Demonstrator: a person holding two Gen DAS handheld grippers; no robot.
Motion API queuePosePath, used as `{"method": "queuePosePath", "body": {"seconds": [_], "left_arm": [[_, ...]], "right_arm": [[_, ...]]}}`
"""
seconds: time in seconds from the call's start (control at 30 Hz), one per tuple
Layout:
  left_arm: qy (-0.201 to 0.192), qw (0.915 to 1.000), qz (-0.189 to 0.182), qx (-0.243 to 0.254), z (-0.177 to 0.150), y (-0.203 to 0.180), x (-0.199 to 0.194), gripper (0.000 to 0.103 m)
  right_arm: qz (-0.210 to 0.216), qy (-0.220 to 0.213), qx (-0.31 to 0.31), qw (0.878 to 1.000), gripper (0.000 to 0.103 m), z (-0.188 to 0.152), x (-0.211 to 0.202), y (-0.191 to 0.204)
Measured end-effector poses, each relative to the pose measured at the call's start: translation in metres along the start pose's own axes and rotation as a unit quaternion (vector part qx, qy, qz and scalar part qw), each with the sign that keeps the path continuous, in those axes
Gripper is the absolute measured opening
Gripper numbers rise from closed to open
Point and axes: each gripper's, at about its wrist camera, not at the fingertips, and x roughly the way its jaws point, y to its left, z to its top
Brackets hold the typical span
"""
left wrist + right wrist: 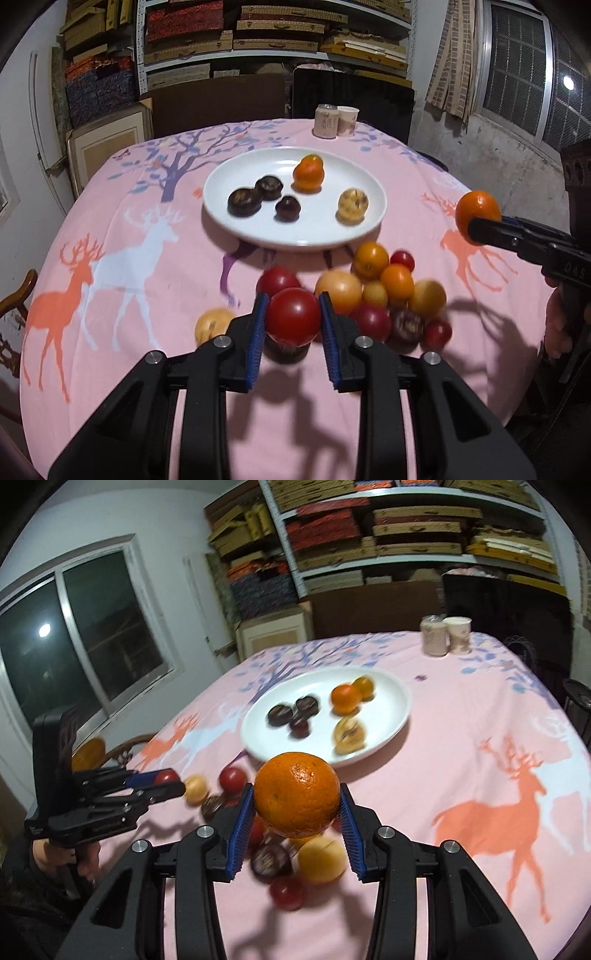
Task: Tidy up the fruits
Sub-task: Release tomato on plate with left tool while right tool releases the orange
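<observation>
**Fruits: one lifted in each gripper, plate partly sorted**

Fruits are in three places. A white plate (295, 236) sits mid-table on a pink deer-print tablecloth (129, 295). On it, three dark fruits (244, 201) lie grouped at its left, two orange ones (308, 173) sit touching farther back, and a pale yellow fruit (352, 205) lies alone at the right. That spacing suggests sorting by colour.

A loose heap of red, orange, yellow and dark fruits (380, 291) rests on the cloth just in front of the plate, with one yellow fruit (212, 325) apart to its left.

The left gripper (293, 321) is clamped on a red tomato-like fruit (293, 319), held above the heap between blue ribbed pads (256, 332). The right gripper (297, 805) is clamped on an orange (297, 794), also raised clear of the table. Both are pinched across their widest part, likely so the round skins do not slip.

A can and paper cup (336, 120) stand at the far edge.
</observation>
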Motion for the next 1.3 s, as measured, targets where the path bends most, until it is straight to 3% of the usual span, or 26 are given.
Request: {"method": "queuePosePath", "body": {"seconds": [0.13,0.3,0.6,0.63,0.7,0.8,0.93,1.03,1.2,1.3], "left_arm": [[0.006,1.0,-0.002,-0.001,0.037,-0.002,0.031,0.027],[0.025,0.9995,0.016,0.004,0.069,0.003,0.079,0.027],[0.067,0.9971,0.035,-0.011,0.085,0.025,0.136,0.028],[0.068,0.9969,0.037,-0.012,0.084,0.026,0.138,0.033],[0.062,0.9972,0.035,-0.022,0.082,0.028,0.136,0.045],[0.043,0.9978,0.034,-0.038,0.08,0.032,0.125,0.057],[0.032,0.9972,0.026,-0.063,0.075,0.039,0.099,0.061],[0.02,0.9966,0.016,-0.079,0.059,0.044,0.067,0.075],[0.018,0.9988,0.003,-0.045,0.016,0.029,0.024,0.076],[0.017,0.9994,0.031,-0.002,-0.014,0.011,0.008,0.076]], "right_arm": [[-0.012,-0.001,0.003,1.0,0.044,0.029,0.019,-0.018],[0.038,0.047,-0.007,0.998,0.044,0.049,0.077,-0.009],[0.012,0.087,-0.032,0.996,0.045,0.05,0.14,0.002],[0.009,0.088,-0.037,0.995,0.046,0.049,0.141,0.003],[0.007,0.085,-0.045,0.995,0.046,0.048,0.14,0.004],[0.001,0.057,-0.048,0.997,0.059,0.05,0.129,0.003],[0.013,0.031,-0.029,0.999,0.059,0.051,0.107,-0.002],[0.021,0.019,-0.014,0.999,0.059,0.042,0.083,-0.007],[0.029,-0.006,0.024,0.999,0.067,0.015,0.037,-0.027],[0.033,-0.015,0.048,0.998,0.067,-0.003,0.023,-0.037]]}}
